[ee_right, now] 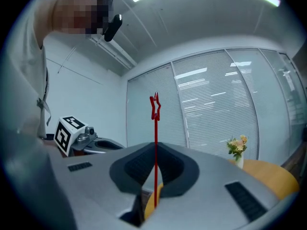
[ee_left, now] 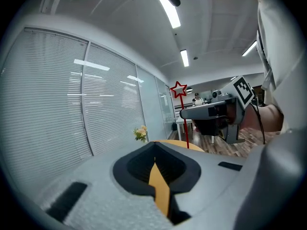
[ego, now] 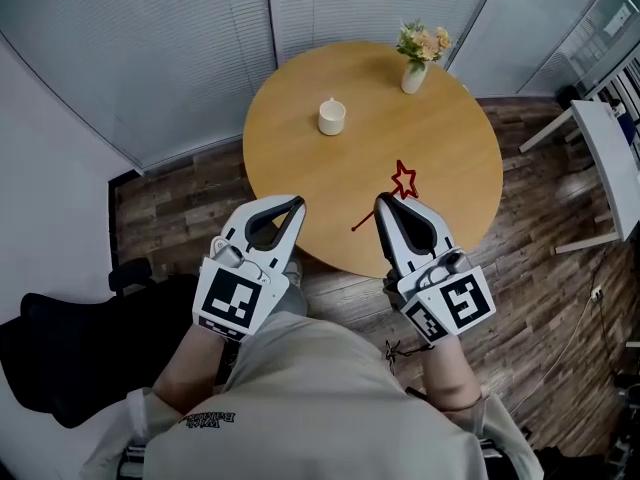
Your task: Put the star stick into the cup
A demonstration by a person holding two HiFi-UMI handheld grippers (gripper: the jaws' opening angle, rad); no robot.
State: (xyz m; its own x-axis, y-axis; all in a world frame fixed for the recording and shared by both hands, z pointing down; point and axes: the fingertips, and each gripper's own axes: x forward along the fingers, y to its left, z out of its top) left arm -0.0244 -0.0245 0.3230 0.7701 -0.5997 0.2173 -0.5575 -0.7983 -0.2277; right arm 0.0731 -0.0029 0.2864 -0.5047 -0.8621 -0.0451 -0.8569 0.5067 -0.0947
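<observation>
- Thin red star stick (ee_right: pixel 155 128): straight wire-like rod with an open outline star on its top end, all one red colour.
- Right hand-held gripper (ego: pixel 384 206): jaws pinched on the rod part way along. In the right gripper view the stick stands up between them with the star well above the tips.
- In the head view the star end sits over the near part of the round tan wooden bench (ego: pixel 440 148), and the rod's other end pokes out to the left of the jaws.
- The stick is in the air, not touching the bench, and well apart from the cup.
- Left hand-held gripper (ego: pixel 291 209): jaws pressed together with nothing between them, only a thin slit showing bench colour. It is held just beside the right one at the bench's near edge.
- Small white cylindrical cup (ego: pixel 332 117): upright on the bench toward the far left. Its contents cannot be made out.
- Small white vase (ego: pixel 413 77): stands at the far edge of the bench, holding a bunch of pale orange and yellow flowers (ego: pixel 424 41) with green leaves.
- Cup and vase are well apart.
- A black chair (ego: pixel 60 353) is on the wooden floor at the left.
</observation>
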